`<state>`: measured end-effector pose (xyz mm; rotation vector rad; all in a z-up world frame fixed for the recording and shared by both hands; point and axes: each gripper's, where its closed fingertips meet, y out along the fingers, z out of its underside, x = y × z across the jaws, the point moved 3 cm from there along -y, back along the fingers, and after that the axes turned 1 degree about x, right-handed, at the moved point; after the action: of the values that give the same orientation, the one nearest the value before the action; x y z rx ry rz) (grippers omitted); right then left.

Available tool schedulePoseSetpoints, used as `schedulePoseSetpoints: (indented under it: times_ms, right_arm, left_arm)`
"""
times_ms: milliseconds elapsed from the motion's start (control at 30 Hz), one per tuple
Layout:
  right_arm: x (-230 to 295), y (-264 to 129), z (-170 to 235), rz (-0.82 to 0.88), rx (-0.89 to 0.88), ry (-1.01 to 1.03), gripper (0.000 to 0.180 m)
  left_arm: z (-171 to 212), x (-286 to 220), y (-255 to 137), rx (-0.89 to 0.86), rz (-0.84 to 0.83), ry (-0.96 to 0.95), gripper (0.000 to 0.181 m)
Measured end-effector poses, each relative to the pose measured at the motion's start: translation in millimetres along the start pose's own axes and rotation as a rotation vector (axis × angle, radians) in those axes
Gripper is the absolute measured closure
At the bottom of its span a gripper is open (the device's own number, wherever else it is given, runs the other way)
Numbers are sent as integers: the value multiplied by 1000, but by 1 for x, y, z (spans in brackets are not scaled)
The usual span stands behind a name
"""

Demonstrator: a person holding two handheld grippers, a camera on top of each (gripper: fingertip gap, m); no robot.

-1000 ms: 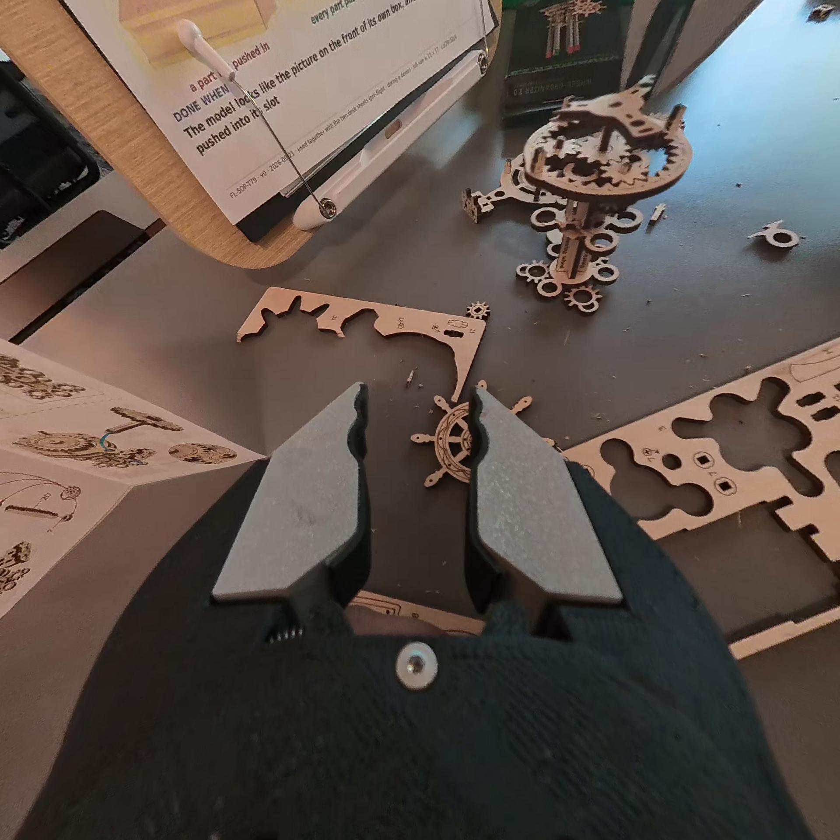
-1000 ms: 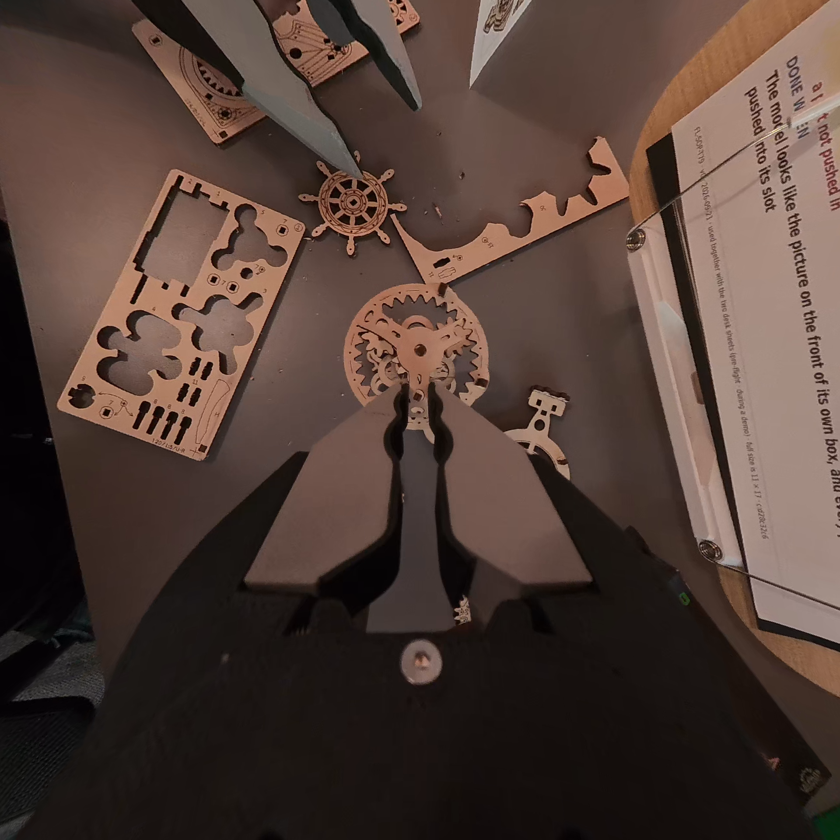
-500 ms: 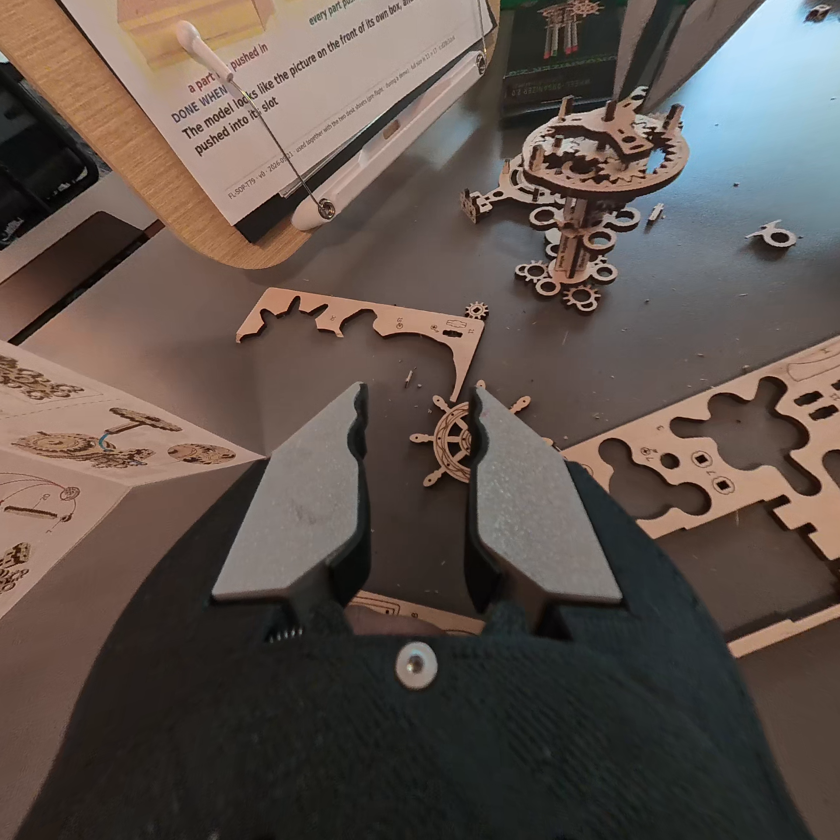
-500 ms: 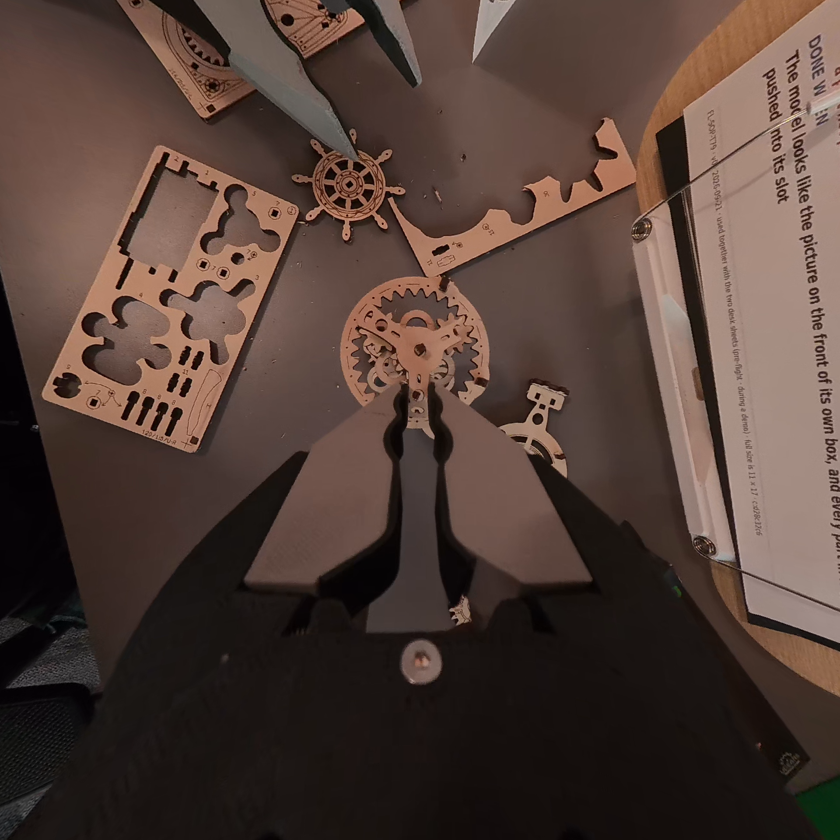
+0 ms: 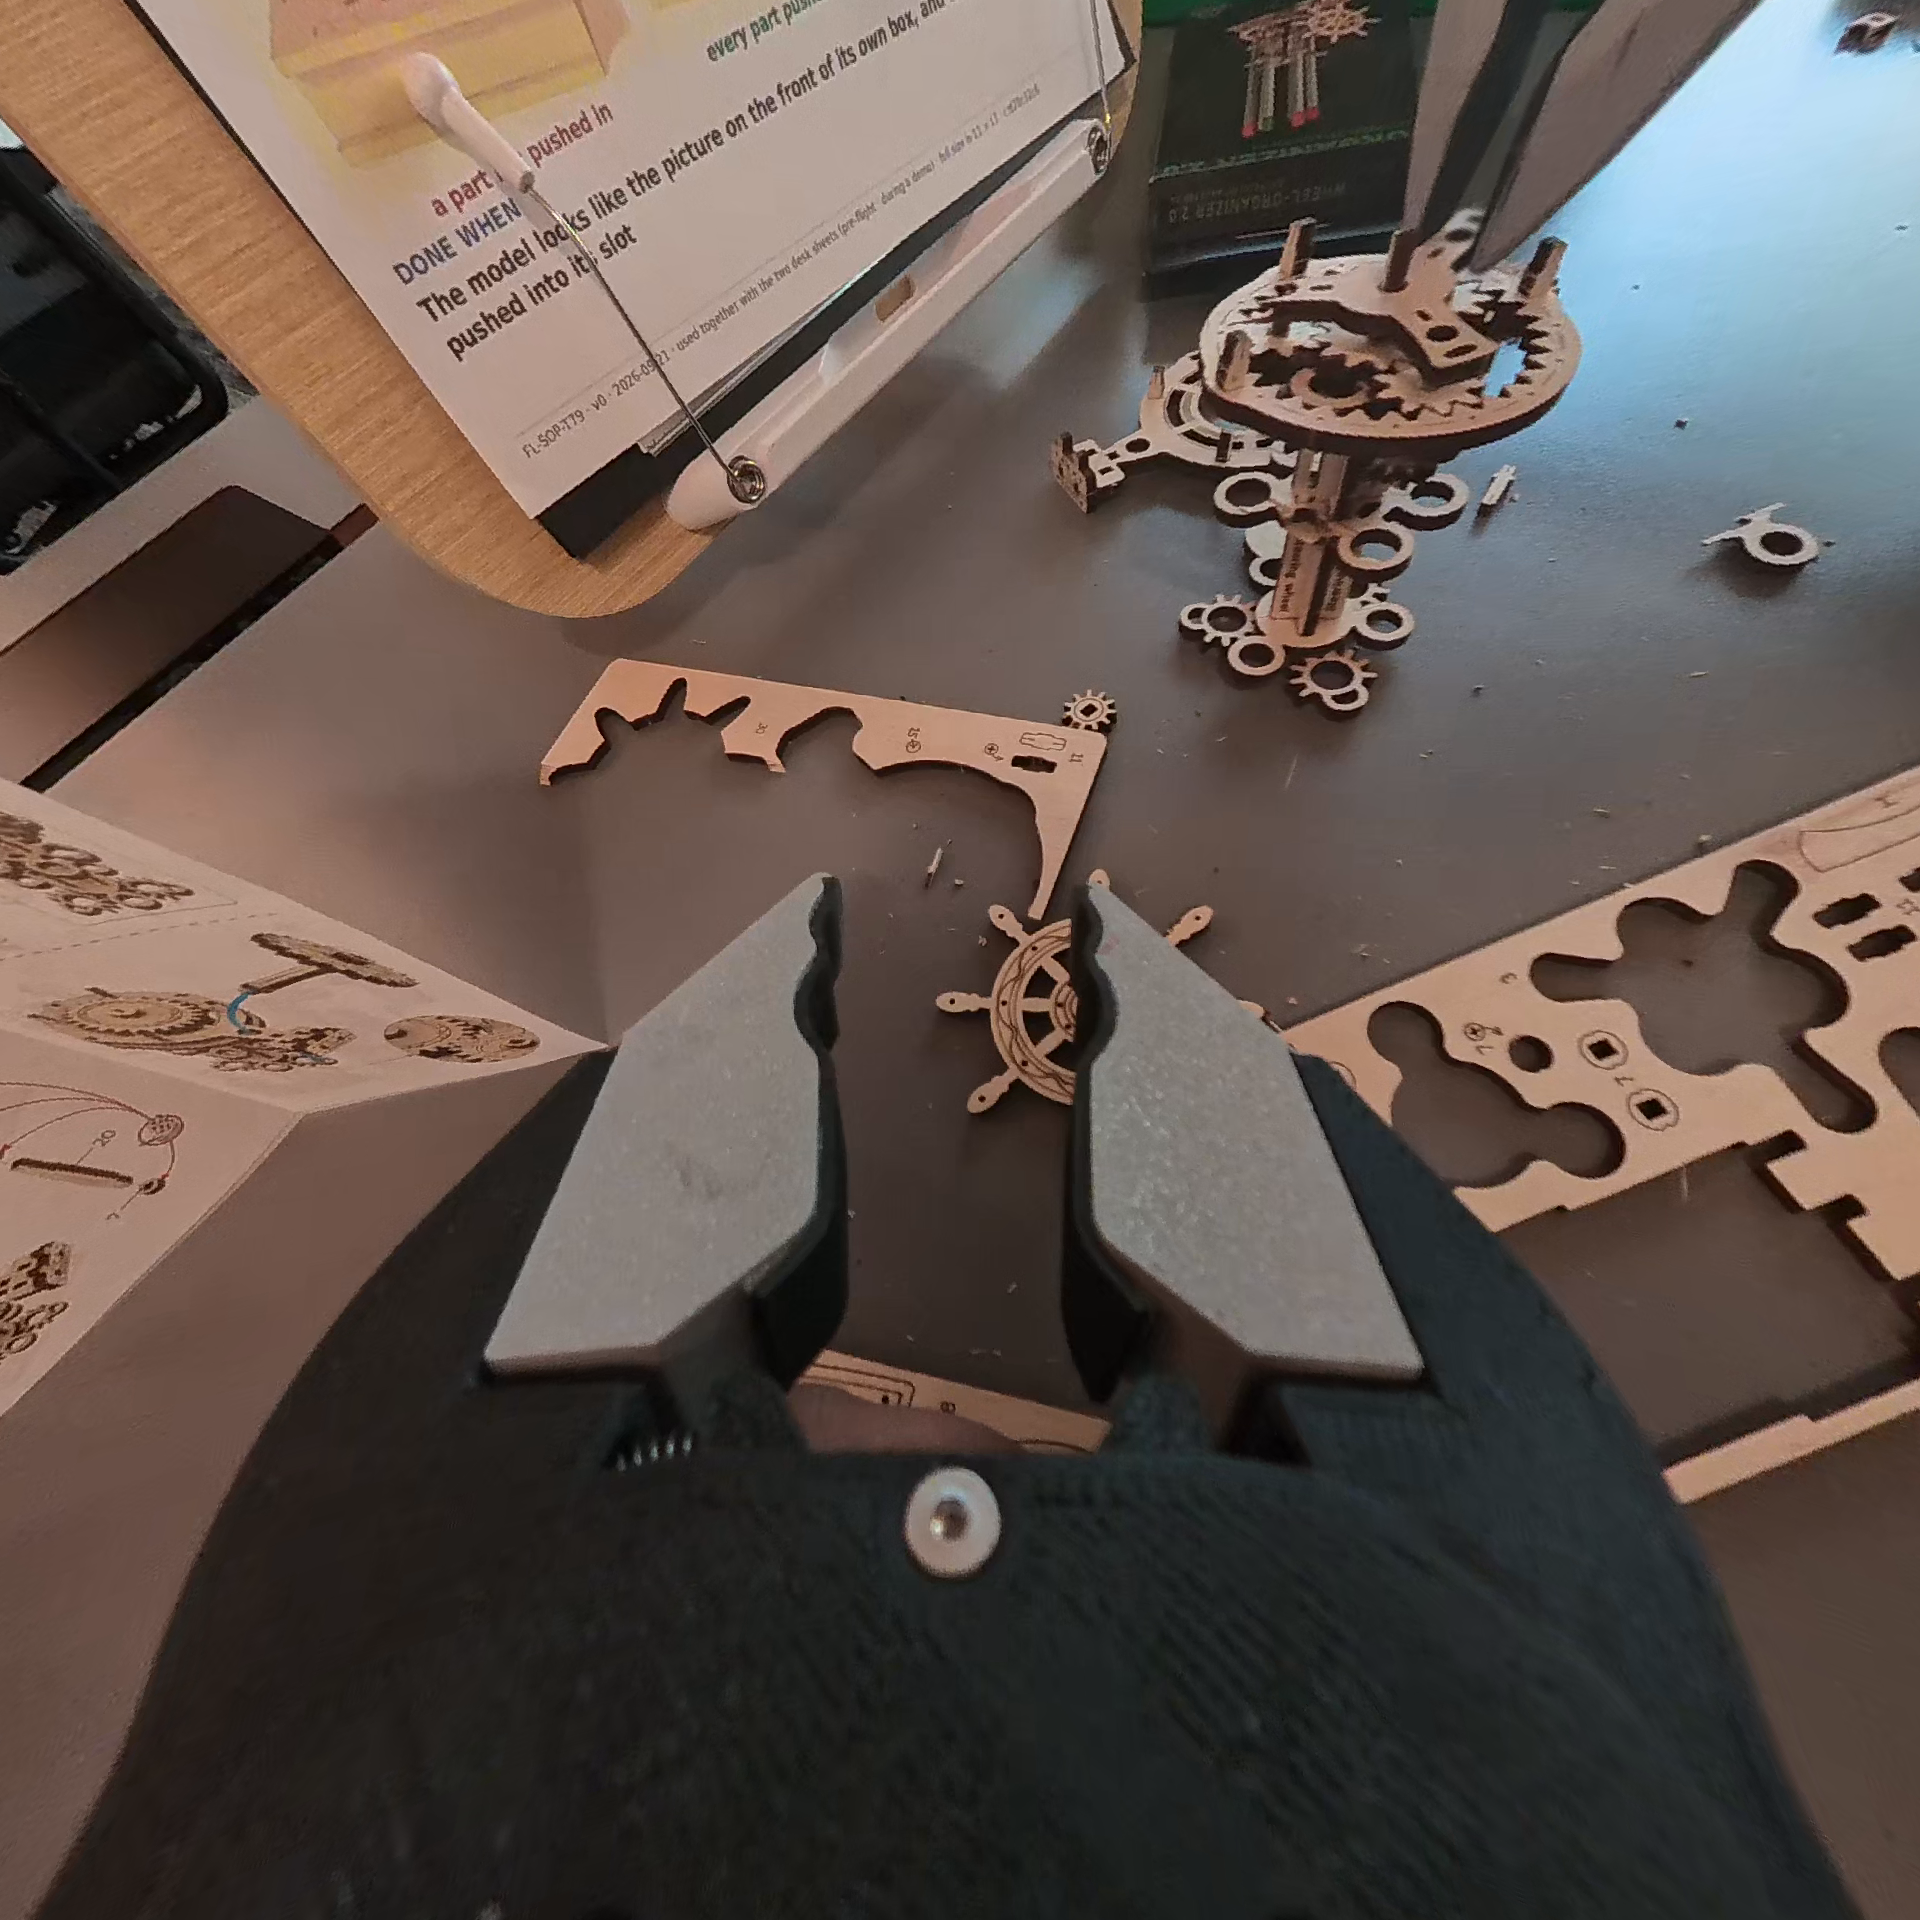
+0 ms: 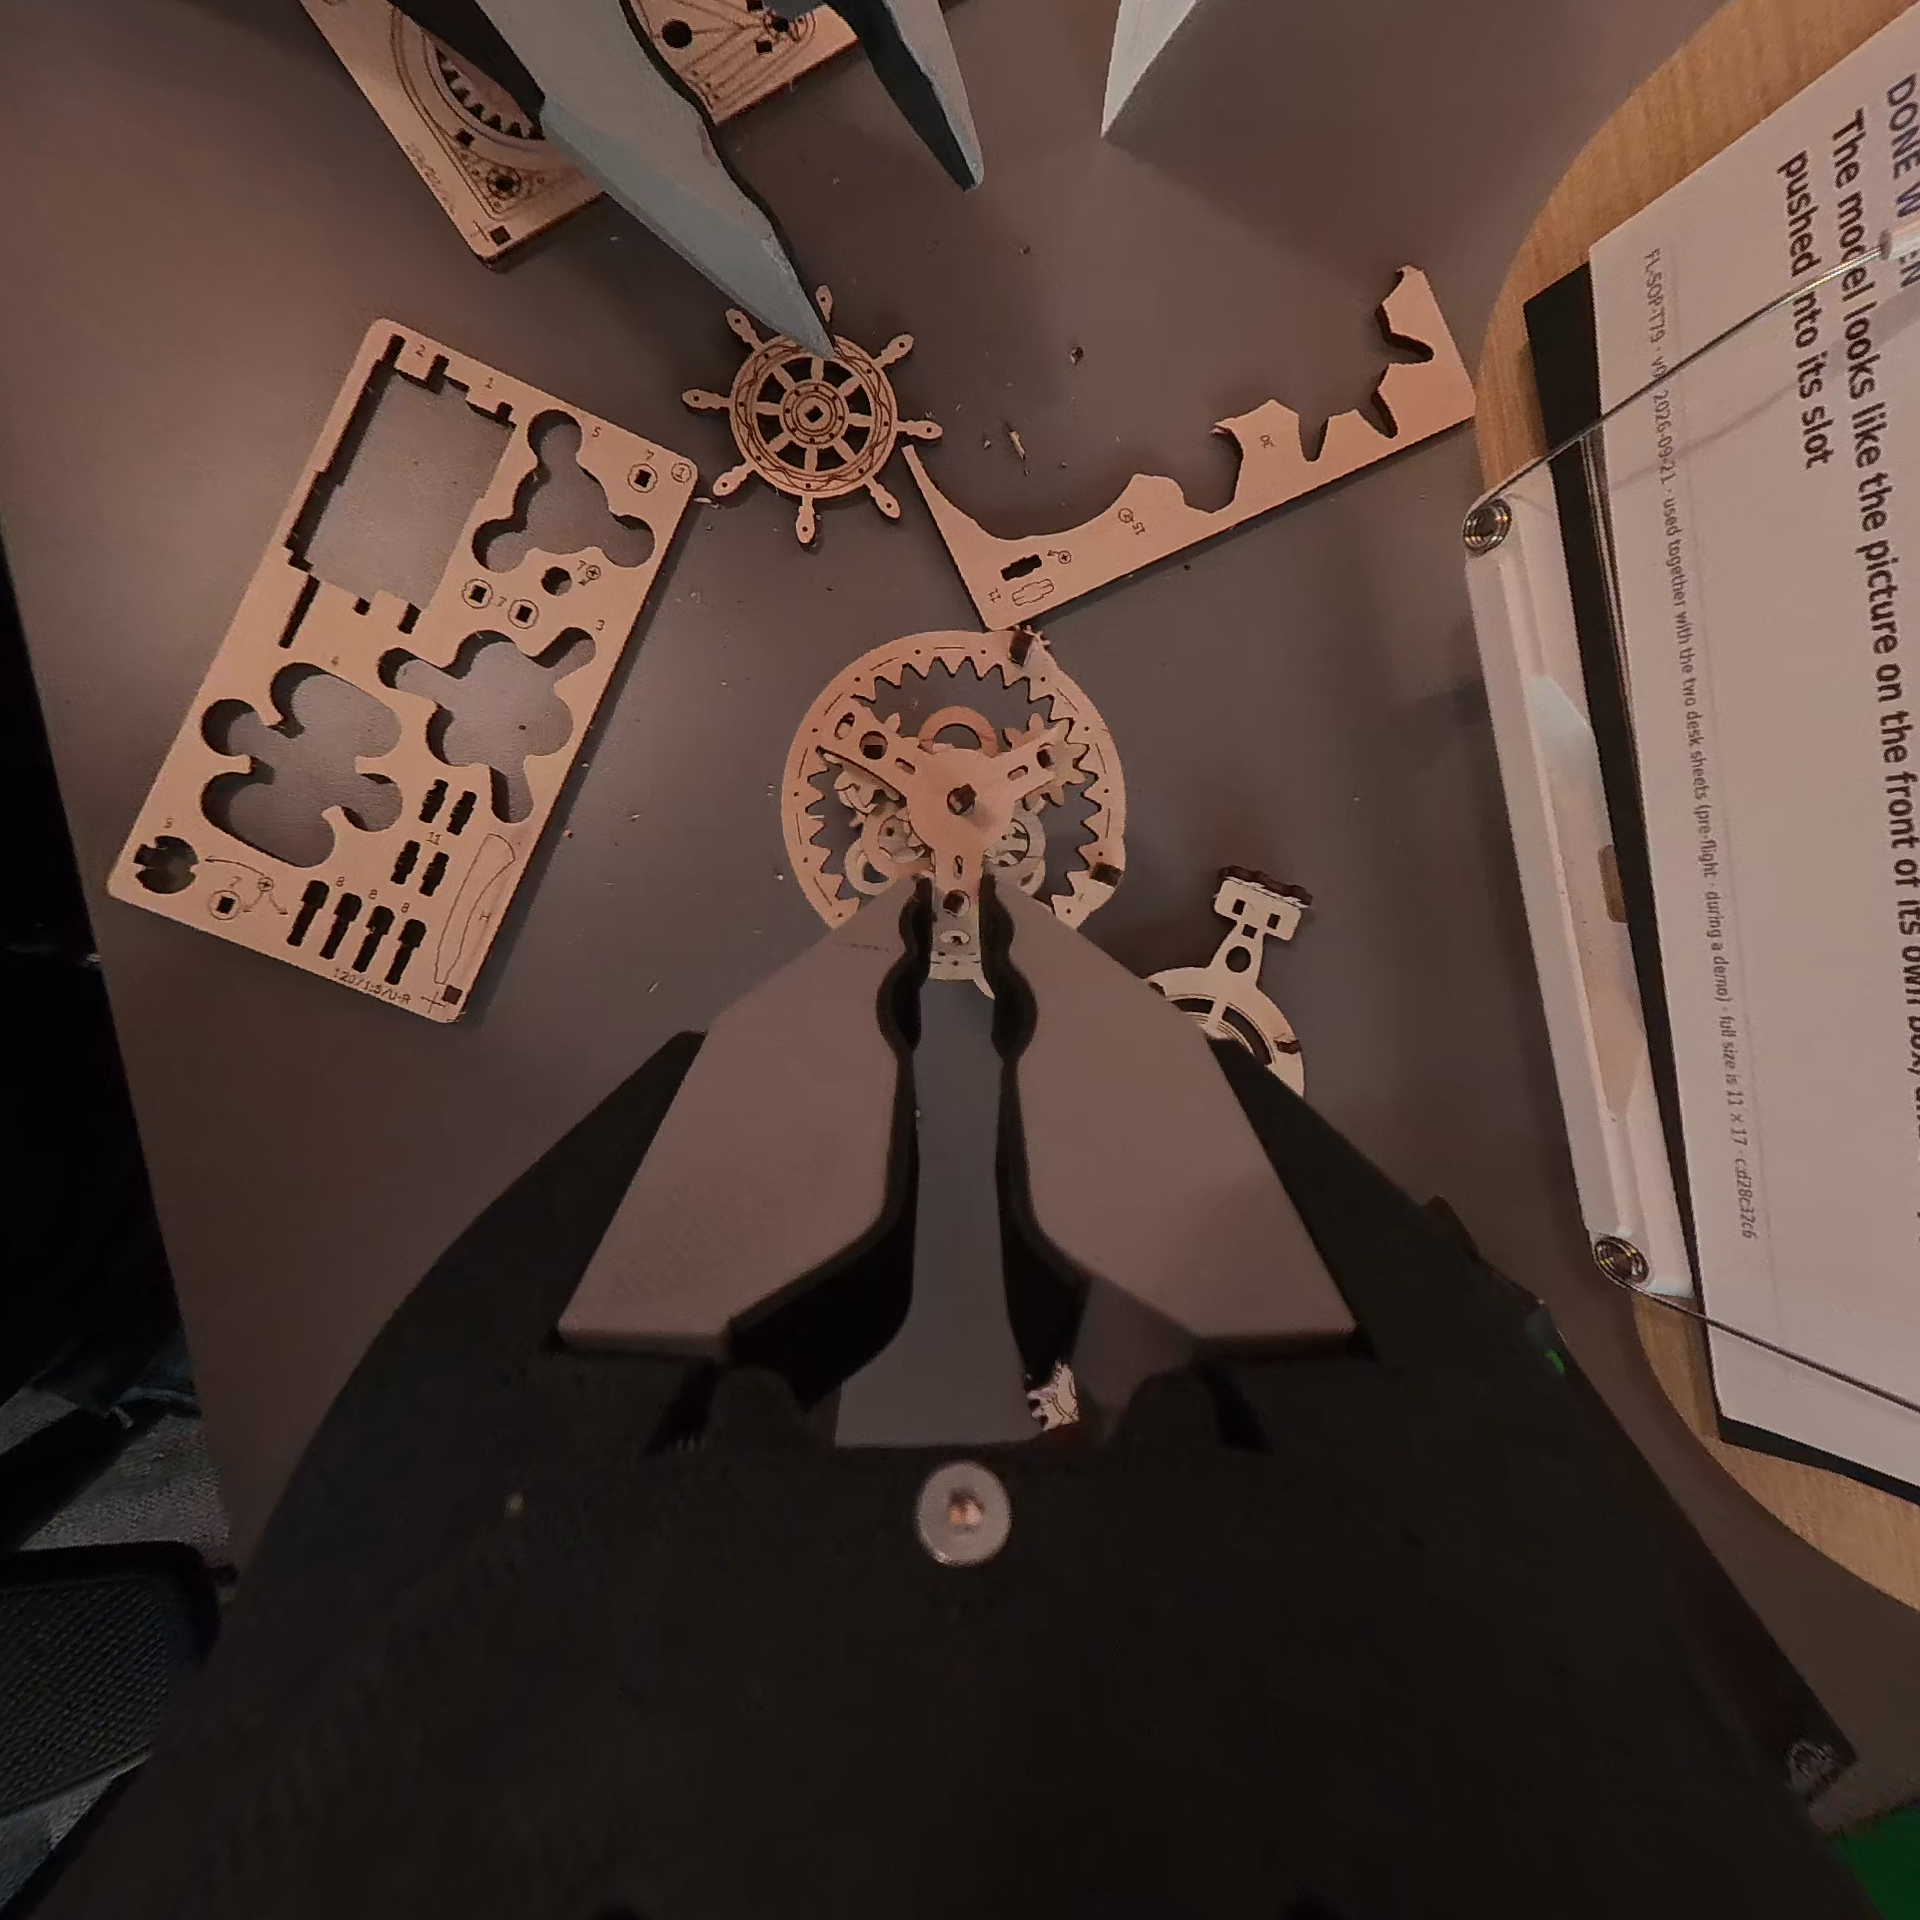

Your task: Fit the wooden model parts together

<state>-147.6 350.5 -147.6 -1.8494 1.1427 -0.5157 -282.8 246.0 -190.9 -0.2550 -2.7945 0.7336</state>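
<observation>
The wooden model [image 5: 1314, 561] stands on the dark table on a stem, with a toothed ring disc [image 6: 831, 717] and gears on top. My right gripper [image 6: 948, 909] is shut on one arm of a three-arm wooden piece [image 6: 961, 795], which lies over the gears on the disc. This gripper also shows in the left wrist view [image 5: 1465, 223], coming down from above onto the model. A ship's wheel part [image 5: 1023, 1023] lies flat on the table, also in the right wrist view [image 6: 810, 421]. My left gripper [image 5: 956, 925] is open and empty, with one fingertip over the wheel's edge.
A punched-out sheet [image 6: 416, 665] lies left of the model and a scrap strip [image 5: 883, 748] beyond the wheel. Another wooden part [image 6: 1236, 966] lies beside the model. A clipboard stand [image 5: 260, 312], a green box [image 5: 1278, 135], an open instruction booklet [image 5: 156, 1039] and a small loose piece [image 5: 1766, 540] surround them. My right fingertips sit around 15 cm from my left ones.
My right gripper has brought the three-arm piece down from a tilted, raised position so it lies flatter over the gears. The left gripper has stayed in place, open.
</observation>
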Motion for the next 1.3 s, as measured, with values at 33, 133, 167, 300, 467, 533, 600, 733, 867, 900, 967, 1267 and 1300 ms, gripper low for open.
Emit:
schedulePoseSetpoints:
  times_ms: [33,133,167,300,467,533,600,733,867,900,967,1267,1300]
  right_arm:
    - [1,-2,-1,-11,-11,1,173]
    - [0,-8,-3,-30,-52,14,172]
    - [-1,-10,-3,-30,-65,21,172]
    - [-6,-17,2,-39,-142,65,172]
    - [-9,-21,12,-78,-265,114,170]
    - [-12,-21,16,-82,-307,125,170]
    - [-15,-19,21,-80,-344,135,168]
    - [-19,-16,27,-54,-412,111,166]
    - [-15,-15,27,-11,-503,56,163]
    - [-13,-15,26,-4,-535,49,163]
    - [-8,-14,27,-23,-576,36,160]
    - [-21,-30,28,24,-704,104,162]
    - [-23,-32,28,22,-728,123,163]
  left_arm:
    - [0,0,0,-1,3,-1,139]
    - [0,0,-1,-5,5,-6,139]
    - [0,0,-1,-5,6,-8,139]
    - [-1,0,-1,-7,6,-11,139]
    - [-1,2,-2,-13,0,-18,139]
    - [-1,2,-2,-15,-4,-18,139]
    - [-1,3,-2,-18,-5,-23,139]
    - [-2,4,-4,-31,-2,-40,138]
    - [-4,5,-6,-54,8,-52,138]
    - [-5,5,-7,-66,14,-57,138]
    - [-7,5,-9,-94,33,-68,138]
    - [-10,12,-14,-151,72,-133,138]
    - [-11,12,-14,-153,71,-136,138]
